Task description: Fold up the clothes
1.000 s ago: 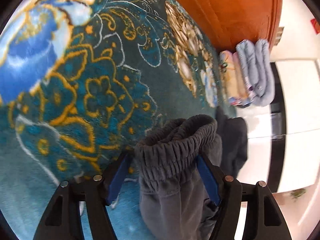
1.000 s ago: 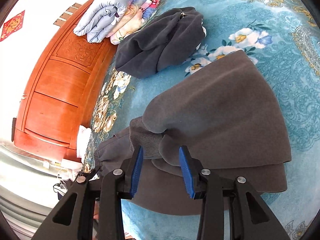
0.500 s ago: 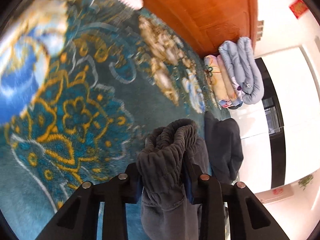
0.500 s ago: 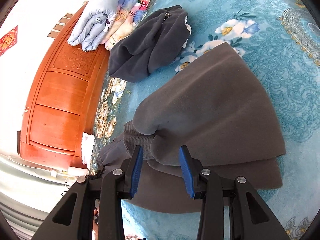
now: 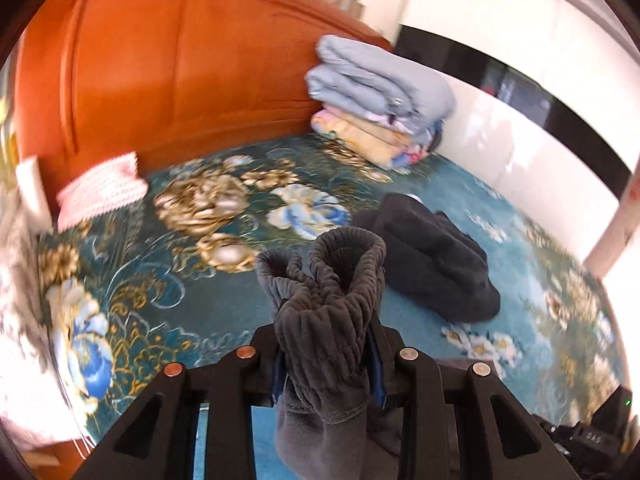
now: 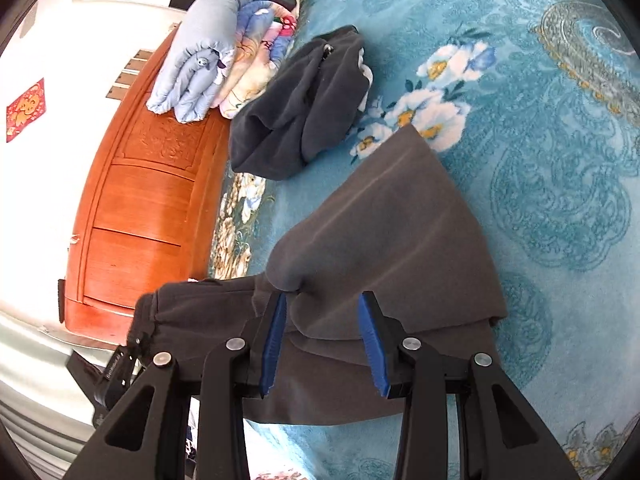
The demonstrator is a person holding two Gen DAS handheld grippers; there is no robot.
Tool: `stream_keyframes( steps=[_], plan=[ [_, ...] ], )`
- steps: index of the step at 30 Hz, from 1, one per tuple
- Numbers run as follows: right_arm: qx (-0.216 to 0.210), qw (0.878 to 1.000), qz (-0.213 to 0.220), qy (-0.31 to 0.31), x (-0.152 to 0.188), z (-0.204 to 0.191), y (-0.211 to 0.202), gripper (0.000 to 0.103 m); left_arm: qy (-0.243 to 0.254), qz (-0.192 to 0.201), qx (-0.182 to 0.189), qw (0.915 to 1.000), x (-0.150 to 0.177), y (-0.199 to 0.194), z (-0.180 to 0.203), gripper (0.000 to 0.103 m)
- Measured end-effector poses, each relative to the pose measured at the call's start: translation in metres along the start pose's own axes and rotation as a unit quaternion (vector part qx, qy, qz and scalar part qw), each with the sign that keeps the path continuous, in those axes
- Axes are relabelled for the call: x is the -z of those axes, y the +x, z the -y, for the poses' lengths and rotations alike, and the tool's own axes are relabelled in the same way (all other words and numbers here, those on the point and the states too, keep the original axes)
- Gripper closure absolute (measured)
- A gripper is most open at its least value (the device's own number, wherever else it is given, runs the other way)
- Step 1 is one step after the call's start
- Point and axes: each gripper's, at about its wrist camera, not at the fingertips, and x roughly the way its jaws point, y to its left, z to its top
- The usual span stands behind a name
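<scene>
A bed (image 6: 560,184) with a teal flowered cover fills both views, its orange wooden headboard (image 5: 168,80) at the far end. The left claw (image 5: 326,356) has just been closing and is now clamped on the ribbed elastic waistband (image 5: 332,280) of a pair of grey sweatpants (image 6: 392,248). A second ago the waistband sat loosely between wide-open blue pads, low over the cover; now it is bunched tight and lifted, with the headboard and much more of the bed in sight.

The right claw (image 6: 326,344) sits partly open over the folded grey cloth. Fabric humps between its blue pads (image 6: 370,344), but whether they actually press it is hard to tell from this angle. The bulk of the sweatpants lies flat near the middle of the bed, stretching from this claw toward the headboard side.

A crumpled dark garment (image 6: 304,112) lies closer to the headboard, well apart from the sweatpants. Folded quilts (image 5: 380,96) are stacked in the far corner against the headboard.

With the waistband raised, the next fold probably carries it over the flat part.
</scene>
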Motion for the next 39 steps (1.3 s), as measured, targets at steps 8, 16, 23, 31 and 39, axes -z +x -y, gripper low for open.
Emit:
stream_keyframes(
  steps=[8, 16, 23, 31, 39],
  plan=[
    [-0.016, 0.999, 0.017, 0.038, -0.008, 0.029, -0.023, 0.063, 0.139, -0.021, -0.042, 0.9892, 0.019, 0.016, 0.121, 0.068],
    [-0.011, 0.997, 0.038, 0.071, -0.018, 0.063, -0.045, 0.063, 0.213, -0.045, -0.093, 0.9716, 0.060, 0.039, 0.192, 0.062],
    [-0.005, 0.996, 0.038, 0.086, -0.020, 0.079, -0.049, 0.063, 0.255, -0.037, -0.094, 0.9617, 0.080, 0.039, 0.231, 0.035],
    [-0.002, 0.998, 0.024, 0.064, -0.017, 0.072, -0.044, 0.063, 0.153, -0.023, -0.040, 0.9871, 0.054, 0.023, 0.187, 0.032],
    [-0.054, 0.996, -0.073, 0.012, -0.003, 0.040, 0.003, 0.051, -0.086, -0.137, -0.079, 0.9837, 0.062, 0.082, 0.035, 0.031]
  ],
)
